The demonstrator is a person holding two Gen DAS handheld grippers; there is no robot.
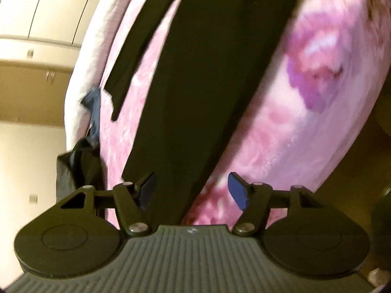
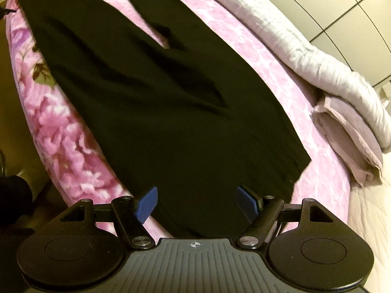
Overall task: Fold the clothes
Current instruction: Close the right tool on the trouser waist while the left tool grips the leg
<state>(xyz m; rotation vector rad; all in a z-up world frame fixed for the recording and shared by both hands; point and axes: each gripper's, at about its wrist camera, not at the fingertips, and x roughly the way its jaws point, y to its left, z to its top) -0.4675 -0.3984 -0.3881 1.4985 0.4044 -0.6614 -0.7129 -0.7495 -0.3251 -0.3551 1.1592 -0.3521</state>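
On the pink flowered bedspread a black garment lies spread flat, its long axis running away from both cameras toward the far end of the bed, with one narrow strip parting from the main body; its near edge lies just in front of the right gripper and passes between the blue pads of the left gripper. Both grippers stand with fingers wide apart and grasp nothing; whether the pads touch the cloth I cannot tell. Beside the garment, along the far side of the bed, lie a rolled white quilt and a folded pale cloth; in the left wrist view dark clothes hang at the bed's edge.
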